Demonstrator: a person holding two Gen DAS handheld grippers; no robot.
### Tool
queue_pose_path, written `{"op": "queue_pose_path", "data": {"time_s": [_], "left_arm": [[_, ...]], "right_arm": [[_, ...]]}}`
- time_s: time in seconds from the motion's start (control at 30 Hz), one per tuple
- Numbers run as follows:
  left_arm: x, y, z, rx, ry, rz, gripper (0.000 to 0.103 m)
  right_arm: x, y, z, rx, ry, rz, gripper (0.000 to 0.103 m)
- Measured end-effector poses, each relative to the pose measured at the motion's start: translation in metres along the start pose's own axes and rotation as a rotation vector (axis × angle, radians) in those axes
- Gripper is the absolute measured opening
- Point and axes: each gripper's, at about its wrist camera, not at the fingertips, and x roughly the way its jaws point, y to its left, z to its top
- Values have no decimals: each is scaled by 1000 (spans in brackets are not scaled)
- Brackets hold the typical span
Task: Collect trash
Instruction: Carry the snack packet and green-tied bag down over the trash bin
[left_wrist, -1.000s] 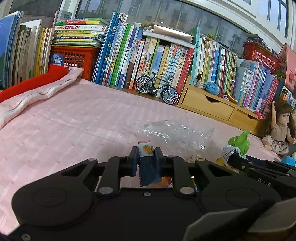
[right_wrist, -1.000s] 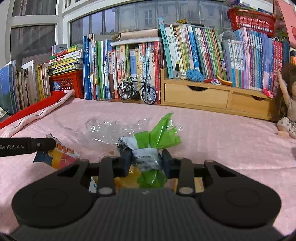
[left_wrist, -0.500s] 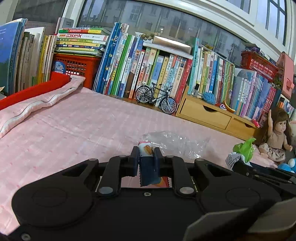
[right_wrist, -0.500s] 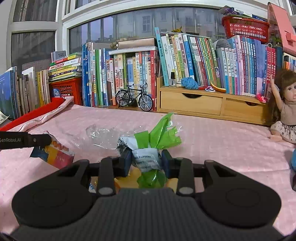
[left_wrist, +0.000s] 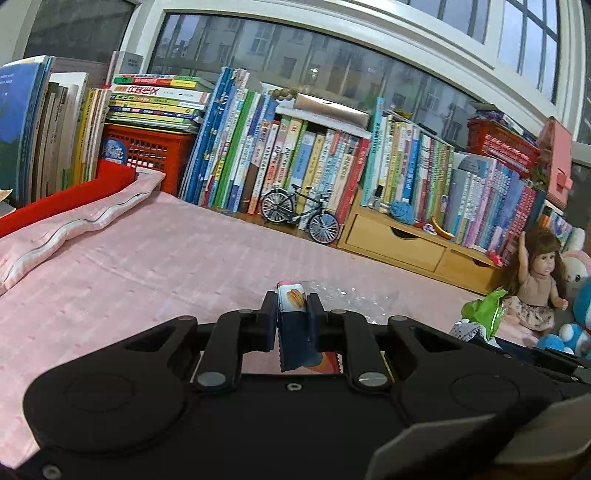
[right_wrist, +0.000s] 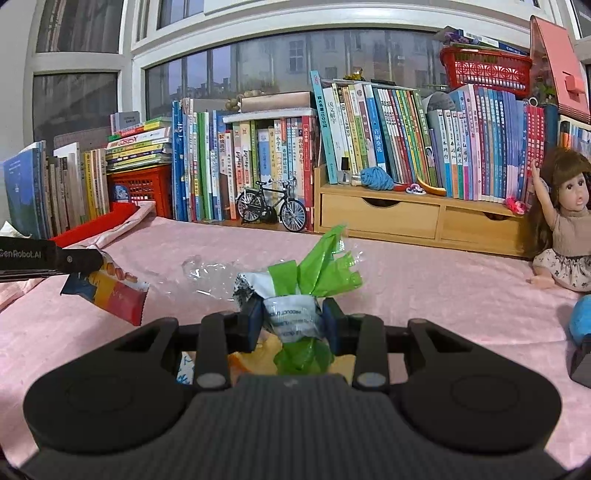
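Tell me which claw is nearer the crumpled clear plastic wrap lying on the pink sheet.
Right, as far as these views show. The right claw, shut on a green wrapper, hangs just in front of the clear plastic wrap. The left claw, gripping a snack packet, is off to its left.

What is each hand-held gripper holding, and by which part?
Left hand-held gripper: snack wrapper, pinched near its top end. Right hand-held gripper: crumpled green-and-white wrapper, squeezed around its middle.

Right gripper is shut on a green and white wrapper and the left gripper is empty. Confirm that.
Not quite. The left gripper is not empty: it is shut on a snack packet, as the left wrist view shows. The right gripper does hold the green and white wrapper.
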Motion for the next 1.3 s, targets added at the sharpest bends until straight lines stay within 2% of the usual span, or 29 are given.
{"op": "queue_pose_path", "data": {"time_s": [0.23, 0.5, 0.73, 0.9, 1.17, 1.3], "left_arm": [[-21, -7, -8, 41, 21, -42, 16], [-53, -21, -33, 101, 56, -102, 16], [-94, -33, -57, 146, 45, -175, 16], [-125, -37, -77, 166, 66, -229, 16], [-180, -36, -111, 232, 79, -304, 16], [-193, -32, -126, 235, 135, -315, 16]], "right_arm": [[-29, -5, -12, -4, -5, 56, 41], [-70, -5, -37, -1, -5, 127, 41], [-108, -2, -59, -18, -2, 193, 41], [-135, 7, -80, -37, 13, 225, 41], [-178, 28, -118, -126, 72, 301, 41], [-190, 36, -136, -158, 130, 330, 41]]}}
